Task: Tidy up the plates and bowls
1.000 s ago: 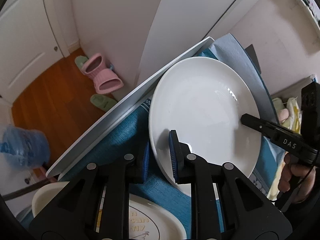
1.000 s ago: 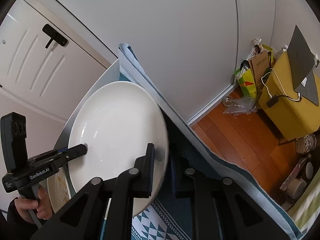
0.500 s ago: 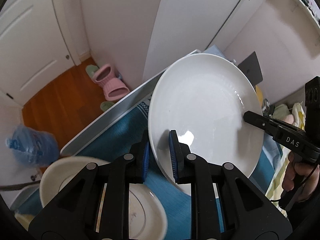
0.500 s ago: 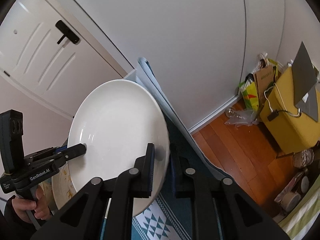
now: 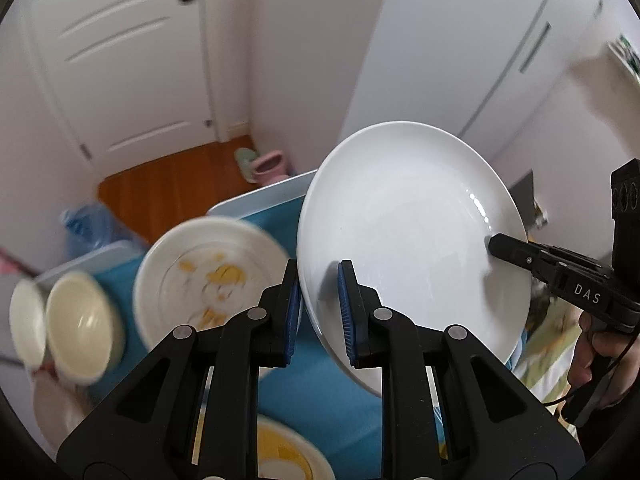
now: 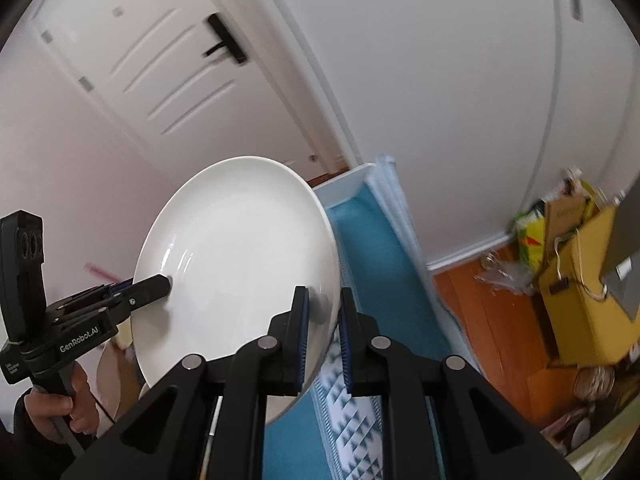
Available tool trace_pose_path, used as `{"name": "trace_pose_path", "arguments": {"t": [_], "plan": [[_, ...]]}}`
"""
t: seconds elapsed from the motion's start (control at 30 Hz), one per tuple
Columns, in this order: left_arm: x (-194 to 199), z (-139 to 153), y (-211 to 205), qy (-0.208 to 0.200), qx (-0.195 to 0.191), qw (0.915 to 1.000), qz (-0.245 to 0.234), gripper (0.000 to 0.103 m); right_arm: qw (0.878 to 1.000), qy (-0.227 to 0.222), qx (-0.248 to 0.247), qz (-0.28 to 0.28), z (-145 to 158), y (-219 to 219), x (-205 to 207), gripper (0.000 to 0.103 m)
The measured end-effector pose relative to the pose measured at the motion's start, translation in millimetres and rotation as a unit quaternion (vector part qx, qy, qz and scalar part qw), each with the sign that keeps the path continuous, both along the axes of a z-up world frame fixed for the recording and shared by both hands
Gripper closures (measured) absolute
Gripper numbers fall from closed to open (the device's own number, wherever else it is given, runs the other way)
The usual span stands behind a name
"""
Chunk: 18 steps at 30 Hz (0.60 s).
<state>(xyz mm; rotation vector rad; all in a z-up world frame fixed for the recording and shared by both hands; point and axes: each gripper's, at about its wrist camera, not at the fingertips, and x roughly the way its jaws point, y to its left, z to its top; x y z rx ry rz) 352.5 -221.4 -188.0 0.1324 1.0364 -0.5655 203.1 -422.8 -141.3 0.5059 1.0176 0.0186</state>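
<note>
A large white plate [image 5: 412,240] hangs tilted in the air above the table, gripped at two opposite points of its rim. My left gripper [image 5: 319,284] is shut on the plate's near-left rim, one blue pad on each face. My right gripper [image 6: 323,304] is shut on the rim of the same plate [image 6: 236,264]. Each gripper shows in the other view, the right gripper [image 5: 498,246] at the plate's right edge and the left gripper [image 6: 160,282] at its left edge. Below lie a blurred plate with yellow marks [image 5: 208,276] and a cream bowl [image 5: 80,328].
A blue tablecloth [image 5: 320,392] covers the white table [image 5: 256,200]. Another bowl [image 5: 26,320] and a yellow-patterned plate [image 5: 280,456] sit on it. Slippers [image 5: 264,162] and a water bottle [image 5: 88,220] are on the wood floor. A yellow box [image 6: 580,304] stands right.
Both grippers have risen with the white plate held between them. The left view has swung so the patterned plate and bowls now show below.
</note>
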Motion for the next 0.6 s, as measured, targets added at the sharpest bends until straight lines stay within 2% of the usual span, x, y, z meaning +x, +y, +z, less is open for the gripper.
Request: {"name": "trace_pose_path", "arguments": {"t": [0.13,0.3,0.4,0.6], "plan": [[-30.4,8.4,37.3,-0.009,0.0,0.9981,0.061,0.087,0.998,-0.009,0.004,0.061,12.6,24.6,-3.9,0.09],[-77.2,7.3,96.9,-0.007,0.004,0.9886,0.151,0.087,0.989,-0.014,0.016,0.148,14.5,66.8,-11.2,0.09],[-98.7,-0.3,123.3,-0.003,0.011,0.982,0.188,0.087,0.98,-0.008,0.023,0.196,8.2,94.8,-18.5,0.09],[-131.5,-38.7,172.8,0.037,0.006,0.9666,0.253,0.087,0.962,0.016,0.02,0.273,-17.3,148.7,-32.6,0.09]]}}
